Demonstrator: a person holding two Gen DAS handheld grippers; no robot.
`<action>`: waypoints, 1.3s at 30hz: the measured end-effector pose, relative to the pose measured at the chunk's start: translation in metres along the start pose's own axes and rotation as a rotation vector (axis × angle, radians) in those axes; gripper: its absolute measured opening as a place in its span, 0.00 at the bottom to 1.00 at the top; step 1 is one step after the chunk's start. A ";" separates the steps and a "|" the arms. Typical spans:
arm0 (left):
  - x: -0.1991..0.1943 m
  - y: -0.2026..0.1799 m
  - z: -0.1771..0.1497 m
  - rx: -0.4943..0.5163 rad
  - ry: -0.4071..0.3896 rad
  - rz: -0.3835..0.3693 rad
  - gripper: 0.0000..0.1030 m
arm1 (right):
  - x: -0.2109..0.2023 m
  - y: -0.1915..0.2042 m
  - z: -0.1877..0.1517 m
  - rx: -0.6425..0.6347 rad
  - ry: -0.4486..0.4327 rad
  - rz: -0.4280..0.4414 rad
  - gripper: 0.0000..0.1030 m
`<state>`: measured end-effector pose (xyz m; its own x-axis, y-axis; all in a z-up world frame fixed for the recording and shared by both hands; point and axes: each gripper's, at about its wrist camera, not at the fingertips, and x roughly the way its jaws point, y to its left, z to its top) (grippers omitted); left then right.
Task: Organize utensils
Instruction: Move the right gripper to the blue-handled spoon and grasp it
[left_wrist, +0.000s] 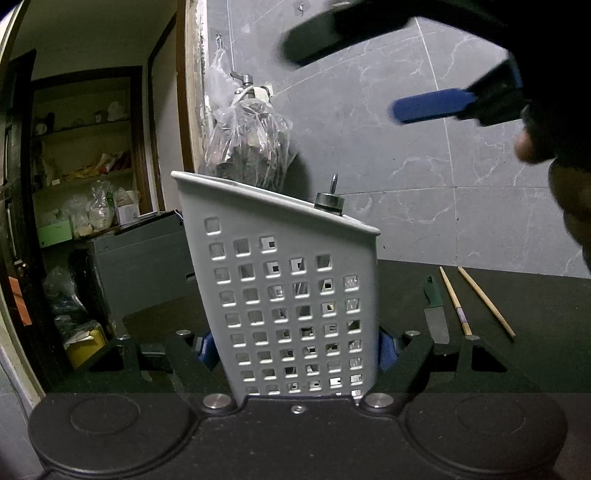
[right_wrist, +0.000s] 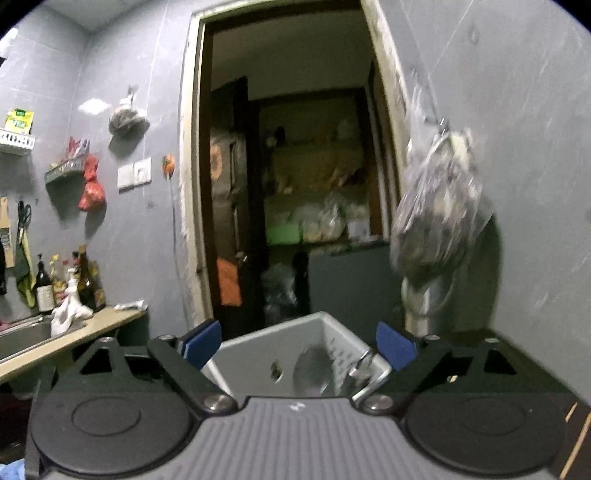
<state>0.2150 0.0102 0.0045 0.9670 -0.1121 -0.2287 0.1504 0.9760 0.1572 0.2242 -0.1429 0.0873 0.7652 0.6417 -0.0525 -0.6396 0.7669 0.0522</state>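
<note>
Left wrist view: the grey perforated utensil holder (left_wrist: 280, 280) is seen clamped between the blue pads of the left gripper (left_wrist: 295, 349) and held tilted near the middle of the dark tabletop (left_wrist: 535, 362). A metal utensil handle (left_wrist: 330, 199) is seen rising past the holder's rim, so at least one piece is judged already stowed. To the right, towards the tabletop's far edge by the tiled wall, a green-handled knife (left_wrist: 434, 314) and two wooden chopsticks (left_wrist: 471, 299) are left lying apart from each other; these are judged still to be collected. Above them, the right gripper (left_wrist: 369, 74) is seen with its jaws spread wide and nothing between them.

In the right wrist view, the right gripper (right_wrist: 299, 347) is shown parted and empty over the holder (right_wrist: 306, 354), inside which a spoon-like metal piece (right_wrist: 314, 365) is made out, though blurred. Open room is offered on the tabletop's right half; on the left, a hanging plastic bag (left_wrist: 247, 144) and a door frame (left_wrist: 192, 85) close off the space behind the holder.
</note>
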 end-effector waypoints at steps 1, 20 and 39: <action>0.000 0.000 0.000 0.000 0.000 0.000 0.76 | -0.004 -0.004 0.002 0.006 -0.024 -0.017 0.97; 0.000 0.001 0.000 0.002 0.001 -0.001 0.76 | 0.068 -0.115 -0.034 0.109 0.340 -0.430 1.00; 0.000 0.000 0.000 0.003 0.001 0.000 0.76 | 0.143 -0.142 -0.082 0.152 0.510 -0.392 0.72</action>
<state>0.2155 0.0104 0.0043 0.9667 -0.1120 -0.2299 0.1511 0.9755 0.1601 0.4184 -0.1596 -0.0097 0.7846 0.2663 -0.5599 -0.2747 0.9589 0.0711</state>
